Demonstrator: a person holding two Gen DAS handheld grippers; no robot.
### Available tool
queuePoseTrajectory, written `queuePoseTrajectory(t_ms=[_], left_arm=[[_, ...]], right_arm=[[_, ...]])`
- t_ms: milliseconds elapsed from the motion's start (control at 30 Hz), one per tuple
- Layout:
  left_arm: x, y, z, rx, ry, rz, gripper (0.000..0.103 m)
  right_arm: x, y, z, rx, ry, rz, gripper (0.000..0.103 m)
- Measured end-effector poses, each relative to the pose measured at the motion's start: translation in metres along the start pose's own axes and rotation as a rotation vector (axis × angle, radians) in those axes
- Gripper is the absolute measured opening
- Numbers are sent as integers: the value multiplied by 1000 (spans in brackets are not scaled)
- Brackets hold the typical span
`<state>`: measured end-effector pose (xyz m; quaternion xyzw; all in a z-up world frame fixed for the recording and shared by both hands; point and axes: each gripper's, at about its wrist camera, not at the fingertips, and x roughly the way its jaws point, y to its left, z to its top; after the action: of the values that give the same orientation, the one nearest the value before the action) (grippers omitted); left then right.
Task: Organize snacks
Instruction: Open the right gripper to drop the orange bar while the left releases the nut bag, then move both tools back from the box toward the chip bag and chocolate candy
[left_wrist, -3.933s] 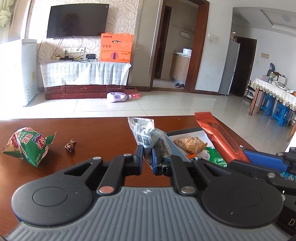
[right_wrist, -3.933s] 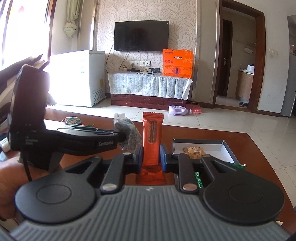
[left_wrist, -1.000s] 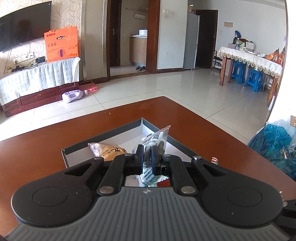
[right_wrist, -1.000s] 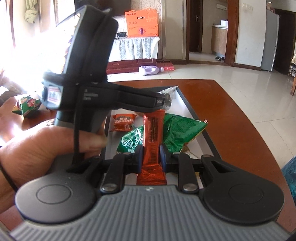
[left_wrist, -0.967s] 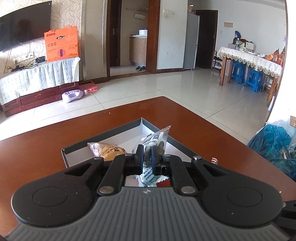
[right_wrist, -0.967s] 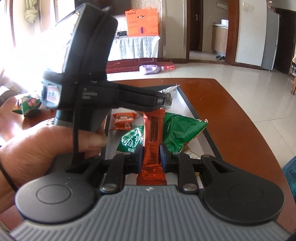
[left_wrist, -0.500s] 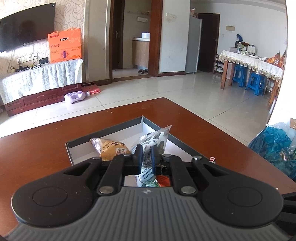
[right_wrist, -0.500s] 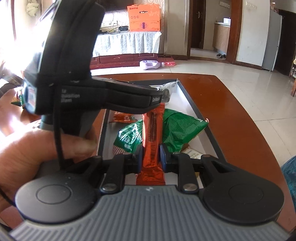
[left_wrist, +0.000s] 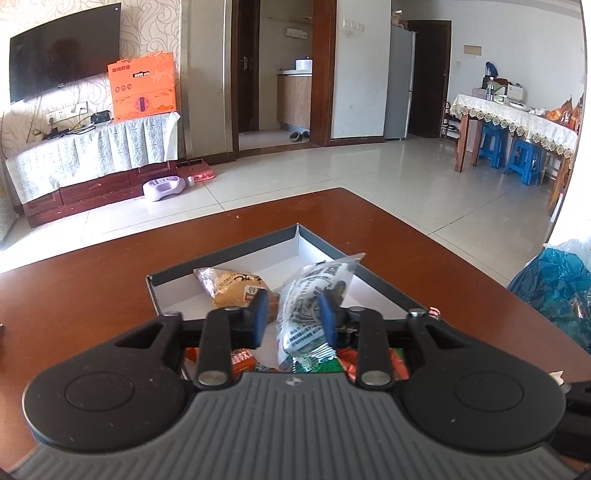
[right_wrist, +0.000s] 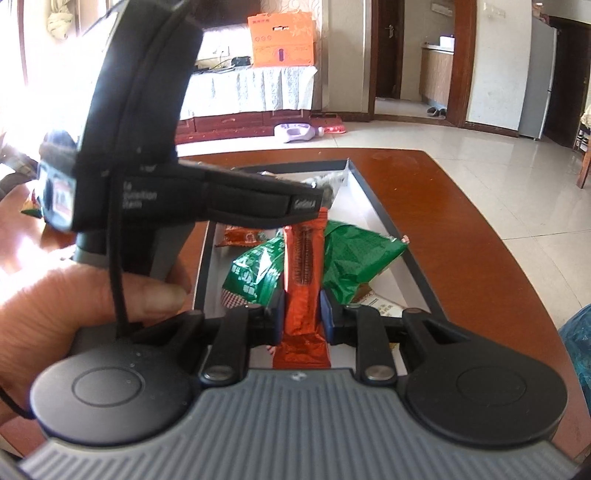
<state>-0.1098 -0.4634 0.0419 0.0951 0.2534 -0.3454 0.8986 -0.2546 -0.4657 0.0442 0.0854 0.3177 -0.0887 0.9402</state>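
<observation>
Left gripper (left_wrist: 291, 317) over open shallow box (left_wrist: 369, 275) on red-brown wooden table (left_wrist: 92, 280). Jaws just opened and now spread; clear printed snack packet (left_wrist: 310, 306) between them, leaning on the right pad, clear of the left pad. Packet tilted, lower end down among other wrappers in the box. Tan snack packet (left_wrist: 231, 286) lying on the box's white floor, just left of the clear one. Blue plastic bag (left_wrist: 554, 291) off the table's right edge.

Right gripper (right_wrist: 302, 315) above near end of same box (right_wrist: 391, 229), pinching orange-red snack bar (right_wrist: 303, 280) upright between blue pads. Green snack bags (right_wrist: 354, 258) in the box on either side of the bar; small orange packet (right_wrist: 245, 236) farther back. Left hand (right_wrist: 74, 310) on the other tool's handle, low left of view.
</observation>
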Motion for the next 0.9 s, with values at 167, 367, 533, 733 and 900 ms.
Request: queuePoseTrajectory(t_ms=[167,367,533,733,900], left_arm=[[-8,2,-1,-11,-17,15,71],[-23,4,0,-6,-33,28,82],[-38,7,0,1,-42,35,84],[-53,9,1,8,-50,44,88],[-66,10,1,4,-63,53,91]], right_arm=[[-3,-2,-1,18,-31,-5,28],[-9,-3,-1,25,-78,-27,45],[-15,0,-1,19,-121,-33,53],[-23,4,-2,14,-157,-43,55],[-31,6,-3,15,-214,-57,62]])
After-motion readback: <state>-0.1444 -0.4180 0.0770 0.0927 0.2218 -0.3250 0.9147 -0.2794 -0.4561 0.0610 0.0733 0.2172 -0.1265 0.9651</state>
